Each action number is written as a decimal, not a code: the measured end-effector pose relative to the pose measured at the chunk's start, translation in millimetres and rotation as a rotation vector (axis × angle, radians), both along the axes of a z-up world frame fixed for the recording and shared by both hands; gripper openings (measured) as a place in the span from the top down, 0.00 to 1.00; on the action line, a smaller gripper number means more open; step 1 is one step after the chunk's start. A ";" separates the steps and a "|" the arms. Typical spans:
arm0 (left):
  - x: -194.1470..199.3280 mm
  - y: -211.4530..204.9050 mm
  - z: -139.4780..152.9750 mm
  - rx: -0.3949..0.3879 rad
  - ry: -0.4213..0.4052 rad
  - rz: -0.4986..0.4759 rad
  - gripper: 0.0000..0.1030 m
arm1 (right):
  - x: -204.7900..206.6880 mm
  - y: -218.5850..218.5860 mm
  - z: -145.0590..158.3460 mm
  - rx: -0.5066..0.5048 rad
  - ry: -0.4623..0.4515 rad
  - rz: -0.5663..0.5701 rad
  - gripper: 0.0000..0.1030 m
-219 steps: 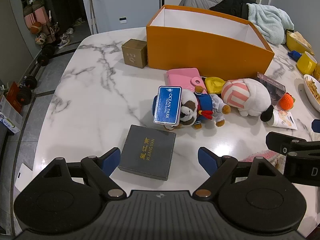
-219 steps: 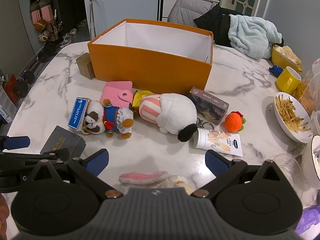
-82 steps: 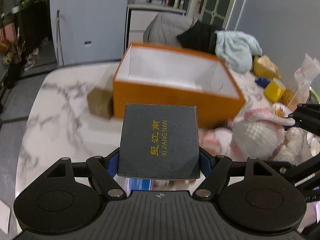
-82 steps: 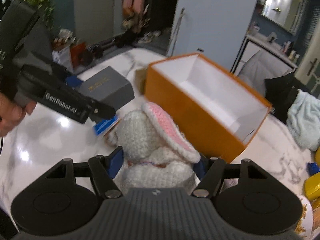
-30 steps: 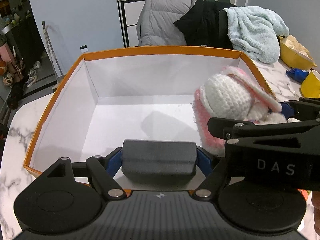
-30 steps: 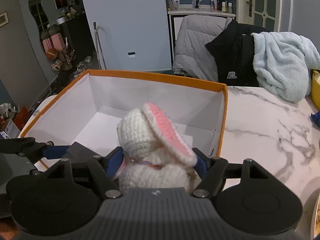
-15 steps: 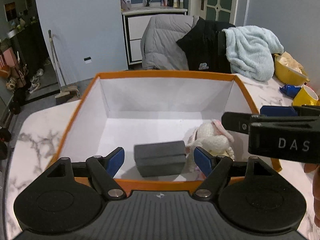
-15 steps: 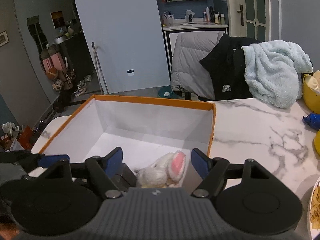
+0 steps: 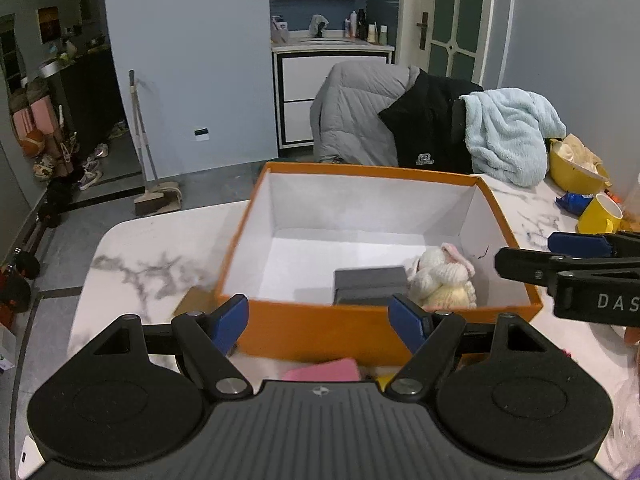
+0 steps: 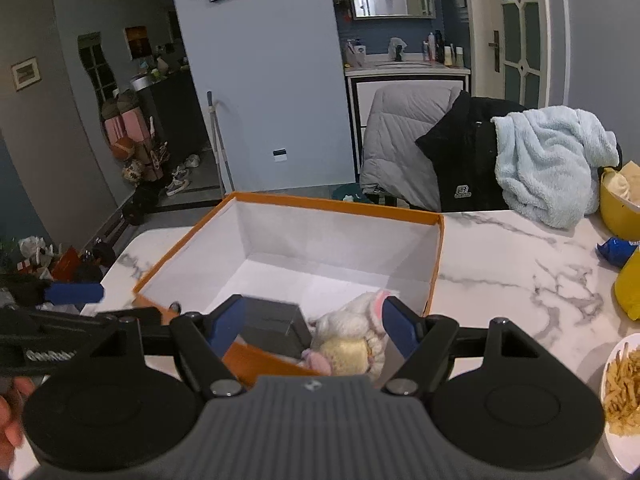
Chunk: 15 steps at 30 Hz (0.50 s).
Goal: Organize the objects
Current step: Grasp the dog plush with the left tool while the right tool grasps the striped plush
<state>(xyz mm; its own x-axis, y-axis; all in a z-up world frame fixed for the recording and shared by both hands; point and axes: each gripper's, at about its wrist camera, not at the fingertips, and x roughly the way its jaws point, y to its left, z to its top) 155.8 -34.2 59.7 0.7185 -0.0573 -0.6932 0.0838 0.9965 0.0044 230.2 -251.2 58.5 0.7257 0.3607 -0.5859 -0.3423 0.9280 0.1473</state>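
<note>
An orange box [image 9: 372, 332] with a white inside stands on the marble table. In its near right corner lie a dark grey case [image 9: 370, 285] and a white crocheted rabbit [image 9: 444, 280] with pink ears, side by side. My left gripper [image 9: 322, 318] hangs open above the box's near wall, nothing between its blue pads. In the right wrist view the same box [image 10: 320, 208], grey case [image 10: 274, 326] and rabbit [image 10: 352, 340] sit below my right gripper [image 10: 312, 322], which is open and holds nothing. The right gripper's arm [image 9: 572, 276] crosses the left view at right.
A pink wallet [image 9: 322, 370] lies before the box, and a small brown box [image 9: 192, 300] sits at its left corner. A yellow mug [image 9: 600, 214], yellow bowl [image 10: 620, 200] and plate of fries [image 10: 622, 392] stand at right. Jackets and a blue towel [image 10: 552, 160] drape over chairs behind.
Both grippers let go inside the box: the grey case and the rabbit now lie on its floor. Both have since risen and drawn back from the box.
</note>
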 end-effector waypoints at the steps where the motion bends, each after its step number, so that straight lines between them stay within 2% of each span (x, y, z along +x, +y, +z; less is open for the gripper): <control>1: -5.2 4.8 -0.1 -0.001 -0.001 0.004 0.12 | -5.2 0.7 0.4 -0.008 -0.003 0.005 0.26; 10: -46.9 45.6 -25.4 -0.083 0.019 0.042 0.12 | -46.3 -0.5 -5.1 -0.088 -0.015 0.064 0.26; 15: -64.7 53.1 -44.3 -0.074 0.031 0.029 0.12 | -59.4 -6.4 -12.0 -0.104 -0.004 0.080 0.26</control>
<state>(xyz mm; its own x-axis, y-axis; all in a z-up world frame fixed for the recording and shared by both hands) 91.1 18.9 15.5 0.6988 -0.0885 -0.7098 0.0538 0.9960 -0.0712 170.8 -257.7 46.5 0.6995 0.3544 -0.6205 -0.4157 0.9081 0.0500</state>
